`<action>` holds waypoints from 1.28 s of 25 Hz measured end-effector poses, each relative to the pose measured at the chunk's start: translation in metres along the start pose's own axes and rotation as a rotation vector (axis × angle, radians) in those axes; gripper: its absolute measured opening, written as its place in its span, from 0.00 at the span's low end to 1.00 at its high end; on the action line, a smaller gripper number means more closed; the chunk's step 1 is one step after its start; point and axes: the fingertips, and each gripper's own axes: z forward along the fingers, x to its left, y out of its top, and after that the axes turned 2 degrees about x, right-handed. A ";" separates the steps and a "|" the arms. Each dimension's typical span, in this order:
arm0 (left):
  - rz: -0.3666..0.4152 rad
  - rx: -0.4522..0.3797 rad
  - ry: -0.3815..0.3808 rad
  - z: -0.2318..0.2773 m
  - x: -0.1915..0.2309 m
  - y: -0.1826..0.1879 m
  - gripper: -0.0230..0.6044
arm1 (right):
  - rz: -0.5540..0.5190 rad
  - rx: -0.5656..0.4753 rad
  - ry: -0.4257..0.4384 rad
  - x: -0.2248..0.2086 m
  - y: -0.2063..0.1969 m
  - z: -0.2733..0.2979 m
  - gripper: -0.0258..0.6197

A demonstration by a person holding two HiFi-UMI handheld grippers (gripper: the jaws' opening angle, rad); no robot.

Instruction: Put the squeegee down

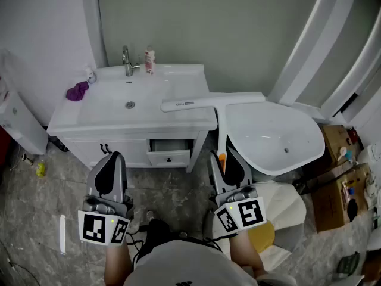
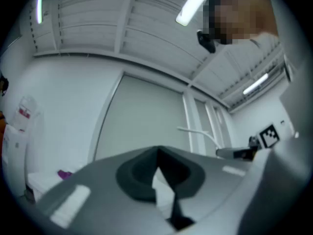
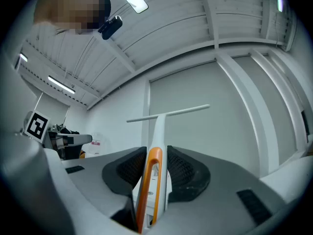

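Right gripper view: my right gripper is clamped on the squeegee, gripping its white handle at the orange loop, with the blade bar out ahead. In the head view the blade lies across the right front corner of the vanity top, next to a loose white basin; I can't tell if it touches. My left gripper is closed on nothing. The squeegee looks like light, stiff, smooth plastic, blade-heavy, so I judge the handle the best hold.
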 end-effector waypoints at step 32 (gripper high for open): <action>0.016 -0.013 -0.035 0.062 0.084 -0.003 0.05 | 0.018 -0.010 -0.044 0.011 -0.020 0.101 0.24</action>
